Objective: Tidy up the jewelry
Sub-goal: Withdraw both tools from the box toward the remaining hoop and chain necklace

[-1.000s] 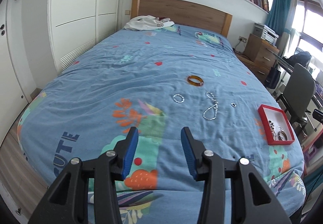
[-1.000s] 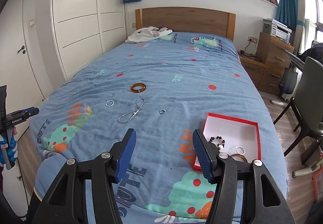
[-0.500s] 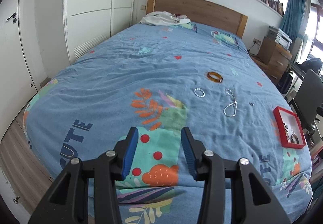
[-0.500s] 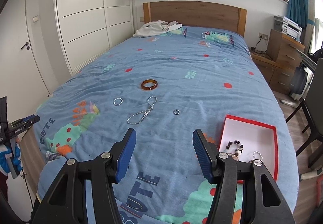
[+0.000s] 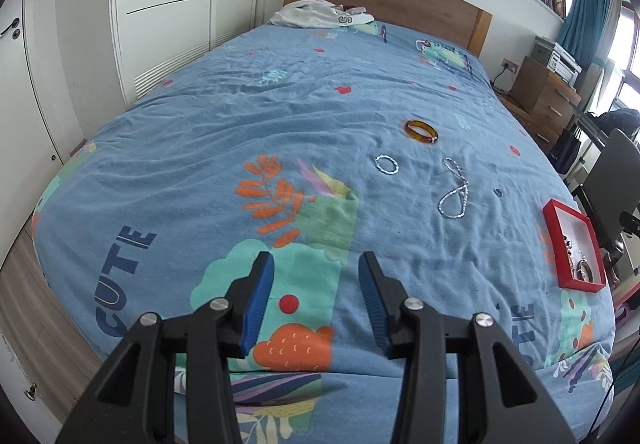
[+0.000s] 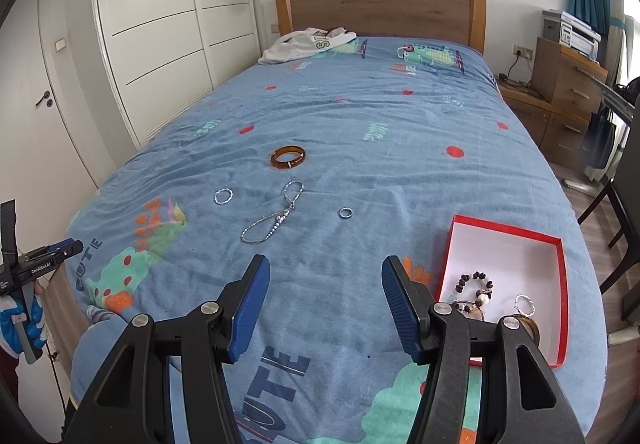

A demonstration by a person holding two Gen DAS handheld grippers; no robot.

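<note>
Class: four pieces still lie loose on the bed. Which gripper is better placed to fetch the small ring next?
Probably right. The ring lies nearer its open gripper, beside the red box; the left gripper sits farther off.

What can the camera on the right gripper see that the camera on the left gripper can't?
Only the right wrist view shows the dark beaded bracelet in the red box clearly, plus the left gripper from outside, at the picture's edge. Only the left wrist view shows the big leafy print in full. Both show the amber bangle, the small silver ring, the twisted silver ring, the silver chain and the blue bedspread.
</note>
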